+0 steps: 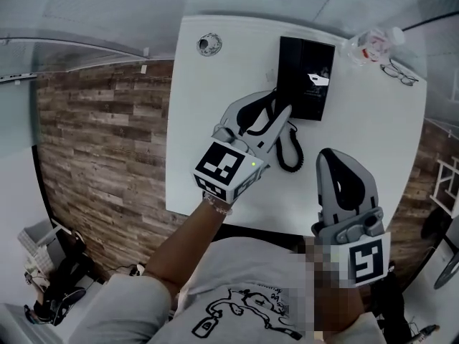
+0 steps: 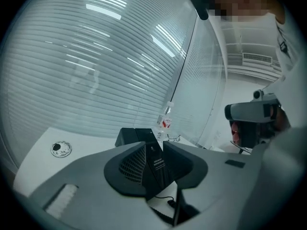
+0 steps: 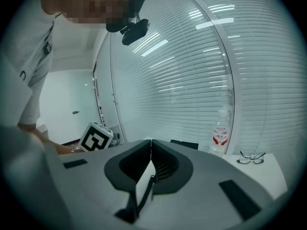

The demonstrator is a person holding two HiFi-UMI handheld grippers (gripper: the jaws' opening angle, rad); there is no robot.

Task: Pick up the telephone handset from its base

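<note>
A black telephone (image 1: 305,74) lies at the far middle of the white table (image 1: 215,120), and its coiled cord (image 1: 289,150) trails toward me. I cannot tell the handset from the base. My left gripper (image 1: 285,112) reaches to the phone's near left corner. In the left gripper view its jaws (image 2: 155,145) stand a little apart, with a black printed part of the phone (image 2: 156,166) showing in the gap and the pads not visibly pressing. My right gripper (image 1: 324,153) hovers nearer to me, right of the cord, and its tips (image 3: 151,142) meet with nothing between them.
A clear plastic bottle (image 1: 369,45) and a pair of glasses (image 1: 398,72) sit at the table's far right corner. A small round metal item (image 1: 209,44) lies at the far left. A glass wall with blinds stands behind the table. Wood flooring runs along the left.
</note>
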